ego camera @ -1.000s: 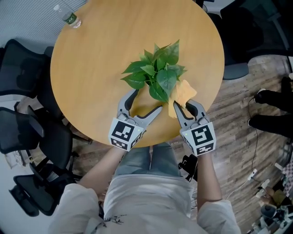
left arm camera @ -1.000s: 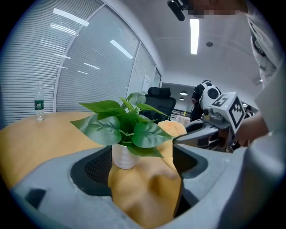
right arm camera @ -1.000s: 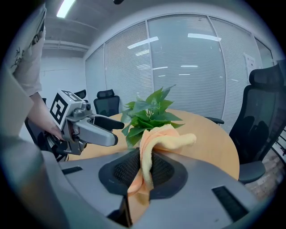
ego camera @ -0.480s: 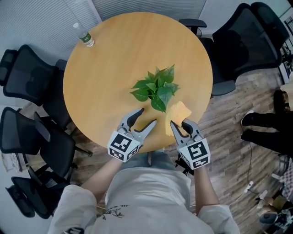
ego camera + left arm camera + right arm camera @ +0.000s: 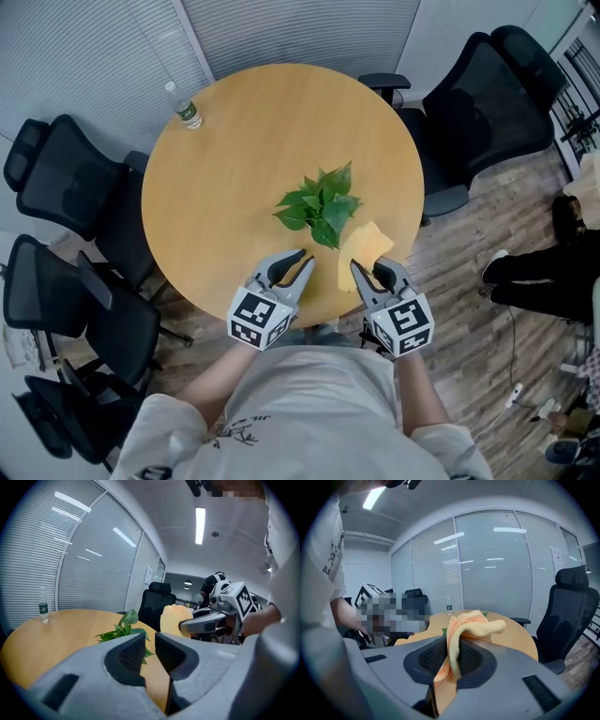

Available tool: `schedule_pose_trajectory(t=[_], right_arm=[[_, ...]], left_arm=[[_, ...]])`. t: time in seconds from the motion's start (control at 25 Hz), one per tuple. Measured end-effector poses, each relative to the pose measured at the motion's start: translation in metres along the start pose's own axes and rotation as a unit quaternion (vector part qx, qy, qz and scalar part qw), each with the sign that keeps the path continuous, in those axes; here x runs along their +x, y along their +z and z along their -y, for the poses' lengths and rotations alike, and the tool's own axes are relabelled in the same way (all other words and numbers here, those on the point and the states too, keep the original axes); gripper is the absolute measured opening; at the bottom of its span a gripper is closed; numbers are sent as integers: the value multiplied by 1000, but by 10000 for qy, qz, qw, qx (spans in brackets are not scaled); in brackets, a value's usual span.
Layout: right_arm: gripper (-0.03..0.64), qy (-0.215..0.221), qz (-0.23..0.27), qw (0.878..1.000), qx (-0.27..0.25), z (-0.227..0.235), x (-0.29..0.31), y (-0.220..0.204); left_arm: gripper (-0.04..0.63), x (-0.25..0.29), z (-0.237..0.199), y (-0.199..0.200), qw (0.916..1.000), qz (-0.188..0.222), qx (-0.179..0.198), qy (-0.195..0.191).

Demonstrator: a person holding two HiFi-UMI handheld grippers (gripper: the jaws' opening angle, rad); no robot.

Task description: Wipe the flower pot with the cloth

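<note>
Round light-wood table, black office chairs around it. Green leafy pot plant stands right of the table's centre, on the near half; the pot itself is hidden under the leaves. Left gripper is at the near edge, its jaws just closing to a narrow gap with nothing between them. Right gripper beside it pinches a yellow cloth, which sits just near-right of the plant. Clear plastic bottle at the far-left edge has a green label, its print too small to read.
</note>
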State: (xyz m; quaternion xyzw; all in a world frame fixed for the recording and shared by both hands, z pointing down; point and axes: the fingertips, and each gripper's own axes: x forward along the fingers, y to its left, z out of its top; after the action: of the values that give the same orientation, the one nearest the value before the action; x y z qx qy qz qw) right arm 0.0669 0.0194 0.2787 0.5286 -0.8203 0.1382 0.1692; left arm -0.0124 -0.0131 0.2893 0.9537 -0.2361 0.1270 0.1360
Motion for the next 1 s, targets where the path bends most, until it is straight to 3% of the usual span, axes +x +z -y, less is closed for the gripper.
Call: schedule_pose_trajectory(t=[0.2, 0.64, 1.0], right_arm=[[48, 47, 202, 9998, 71, -13, -8, 17], [48, 34, 400, 9991, 165, -10, -6, 44], [48, 68, 321, 9990, 292, -8, -5, 42]], left_arm=[[11, -7, 1, 8, 10000, -42, 62, -40], [11, -12, -5, 36, 9996, 195, 199, 37], [11, -9, 1, 40, 9993, 140, 355, -1]])
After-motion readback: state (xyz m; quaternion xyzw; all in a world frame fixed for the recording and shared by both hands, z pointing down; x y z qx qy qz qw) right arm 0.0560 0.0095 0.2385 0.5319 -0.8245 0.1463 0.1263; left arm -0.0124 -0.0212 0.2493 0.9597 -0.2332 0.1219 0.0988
